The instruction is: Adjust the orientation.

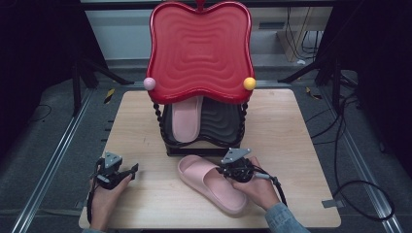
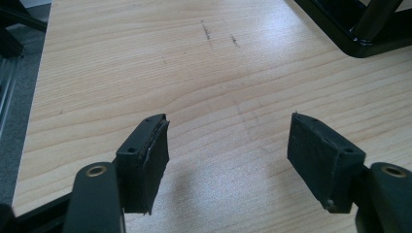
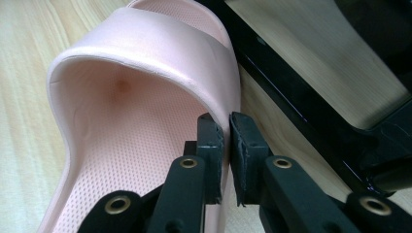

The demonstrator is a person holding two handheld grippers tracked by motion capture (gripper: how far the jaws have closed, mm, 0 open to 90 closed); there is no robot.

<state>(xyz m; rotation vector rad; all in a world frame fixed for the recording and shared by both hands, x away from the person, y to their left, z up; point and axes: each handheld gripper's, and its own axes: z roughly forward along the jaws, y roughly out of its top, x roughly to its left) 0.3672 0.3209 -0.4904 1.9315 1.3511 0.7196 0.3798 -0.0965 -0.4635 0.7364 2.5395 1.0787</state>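
Right gripper (image 3: 226, 145): jaws nearly closed, clamping the side wall of the pink slipper (image 3: 145, 97) just behind its strap; the slipper lies on the near middle of the table (image 1: 291, 121), just in front of the black rack (image 1: 204, 145). Left gripper (image 2: 228, 155): jaws spread wide, grasping nothing, over bare wood at the near left; a second slipper (image 1: 187, 119) rests on the rack's lower shelf, beneath the red tray (image 1: 199, 48).

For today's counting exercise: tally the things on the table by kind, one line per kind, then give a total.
Pink slippers: 2, one on the table held by the right gripper, one on the rack's lower shelf
Two-tier rack: 1
Hand-held grippers: 2, the other being the left gripper
Total: 5
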